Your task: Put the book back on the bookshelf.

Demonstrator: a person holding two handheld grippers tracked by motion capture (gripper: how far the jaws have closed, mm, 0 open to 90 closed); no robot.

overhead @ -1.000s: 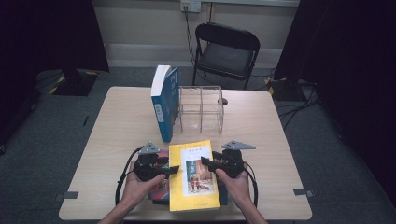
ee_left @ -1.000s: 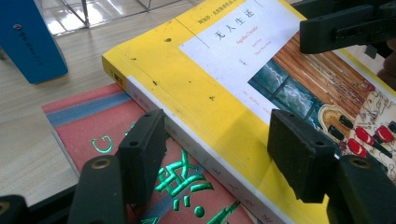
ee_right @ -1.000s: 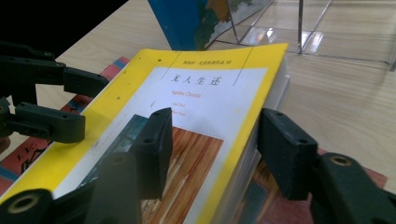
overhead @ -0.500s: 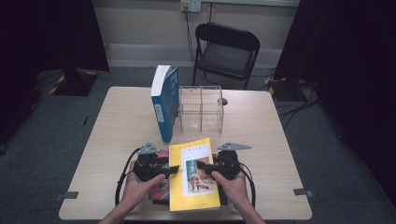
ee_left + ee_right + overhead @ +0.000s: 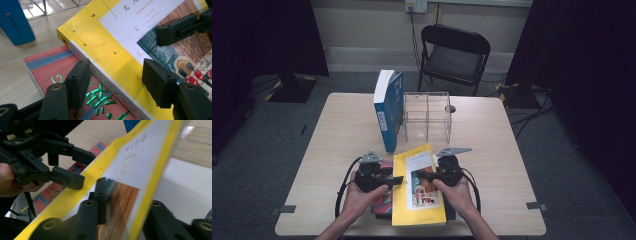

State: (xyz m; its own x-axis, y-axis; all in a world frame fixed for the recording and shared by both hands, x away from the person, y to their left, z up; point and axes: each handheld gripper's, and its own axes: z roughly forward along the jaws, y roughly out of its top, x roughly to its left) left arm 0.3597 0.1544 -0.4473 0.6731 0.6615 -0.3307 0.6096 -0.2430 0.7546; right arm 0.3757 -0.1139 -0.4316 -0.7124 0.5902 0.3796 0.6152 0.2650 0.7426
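A yellow paperback (image 5: 419,200) lies on a red book (image 5: 382,197) at the table's near edge. My left gripper (image 5: 398,180) is open and straddles the yellow book's spine (image 5: 100,75), one jaw over the red cover (image 5: 50,67), the other over the yellow cover (image 5: 112,37). From the other side, my right gripper (image 5: 421,175) reaches in. It is shut on the yellow book's right edge (image 5: 155,177), which is tilted up between its jaws, with a white surface beneath. The left gripper (image 5: 82,168) shows across the book in the right gripper view.
A thick blue book (image 5: 388,110) stands upright mid-table beside a clear plastic divider box (image 5: 428,116). The wooden table (image 5: 337,135) has bare room on both sides. A black folding chair (image 5: 454,55) stands beyond the far edge.
My right gripper has slid a little to the left, farther over the yellow book's cover. The left gripper and the other books have stayed put.
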